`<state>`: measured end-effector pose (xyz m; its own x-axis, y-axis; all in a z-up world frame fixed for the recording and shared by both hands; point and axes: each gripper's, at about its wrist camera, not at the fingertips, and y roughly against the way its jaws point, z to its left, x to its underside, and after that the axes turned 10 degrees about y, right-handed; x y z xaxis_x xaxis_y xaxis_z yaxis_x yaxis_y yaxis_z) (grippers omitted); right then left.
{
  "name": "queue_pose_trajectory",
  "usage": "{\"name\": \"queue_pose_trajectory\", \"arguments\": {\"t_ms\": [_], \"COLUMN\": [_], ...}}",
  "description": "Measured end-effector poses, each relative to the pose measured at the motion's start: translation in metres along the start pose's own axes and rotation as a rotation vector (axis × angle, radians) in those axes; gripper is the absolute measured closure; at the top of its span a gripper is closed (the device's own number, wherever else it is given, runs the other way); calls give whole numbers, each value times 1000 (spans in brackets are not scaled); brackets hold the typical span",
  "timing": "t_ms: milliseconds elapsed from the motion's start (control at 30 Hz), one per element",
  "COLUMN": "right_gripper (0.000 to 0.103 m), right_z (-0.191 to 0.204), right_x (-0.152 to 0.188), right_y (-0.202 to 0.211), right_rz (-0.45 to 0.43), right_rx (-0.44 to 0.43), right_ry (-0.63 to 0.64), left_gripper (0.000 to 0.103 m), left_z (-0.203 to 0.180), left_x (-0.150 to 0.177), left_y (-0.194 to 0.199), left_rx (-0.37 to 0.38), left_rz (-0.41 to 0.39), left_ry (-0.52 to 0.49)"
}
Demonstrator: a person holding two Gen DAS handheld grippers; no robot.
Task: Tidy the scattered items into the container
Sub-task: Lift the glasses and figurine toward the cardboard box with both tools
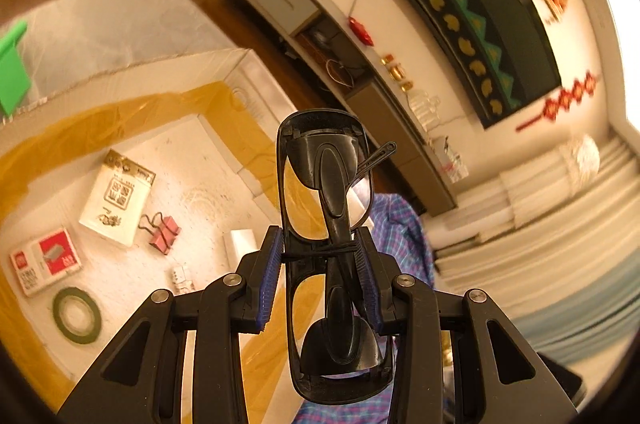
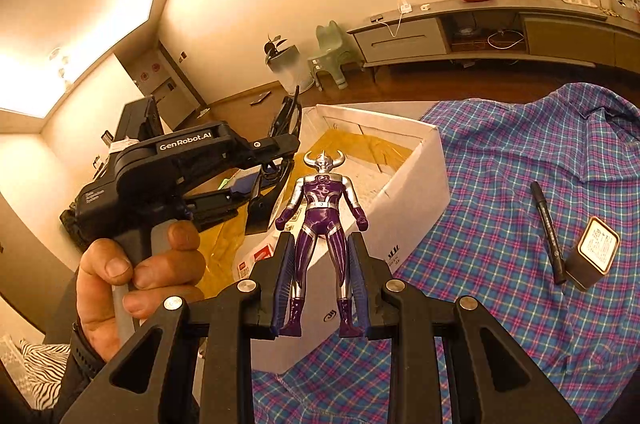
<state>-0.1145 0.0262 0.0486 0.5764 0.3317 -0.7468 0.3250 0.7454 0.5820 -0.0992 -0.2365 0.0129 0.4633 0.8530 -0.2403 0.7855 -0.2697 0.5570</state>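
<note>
Sunglasses (image 1: 326, 252), black and folded, are sitting clamped between the blue pads of the left gripper (image 1: 324, 256), standing on end with one lens above the jaws and one below. They are hanging over the near edge of the white cardboard box (image 1: 160, 80), whose inner walls are carrying wide strips of yellow-brown tape. Inside the box are lying a white card with gold print (image 1: 116, 196), a pink binder clip (image 1: 164, 232), a red and white packet (image 1: 44, 260) and a green tape roll (image 1: 76, 314), all apart from each other on the floor of the box.

In the right wrist view, a purple and silver toy figure (image 2: 320, 224) with horns is standing upright in the right gripper (image 2: 320, 284), the pads pressing on its legs from both sides. It is hanging just in front of the box's near corner (image 2: 412, 192), above a blue and pink checked cloth (image 2: 500, 184). A person's hand (image 2: 132, 272) is wrapping around the grip of the left gripper, which is reaching over the box from the left of this view. On the cloth, well to the right of the box, a black marker (image 2: 548, 232) is lying just beside a small dark tin with a pale label (image 2: 596, 252).
</note>
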Motion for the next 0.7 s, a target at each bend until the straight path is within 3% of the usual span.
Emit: {"name": "queue_pose_trajectory", "arguments": {"t_ms": [700], "right_gripper": [75], "right_z": [-5], "right_x": [-40], "right_y": [-53], "right_rz": [43], "right_rx": [-24], "right_ry": [-33], "left_gripper": [65], "left_z": [49], "left_x": [-42], "left_y": [-31], "left_rx": [84], "left_rz": [55], "left_ry": [286]}}
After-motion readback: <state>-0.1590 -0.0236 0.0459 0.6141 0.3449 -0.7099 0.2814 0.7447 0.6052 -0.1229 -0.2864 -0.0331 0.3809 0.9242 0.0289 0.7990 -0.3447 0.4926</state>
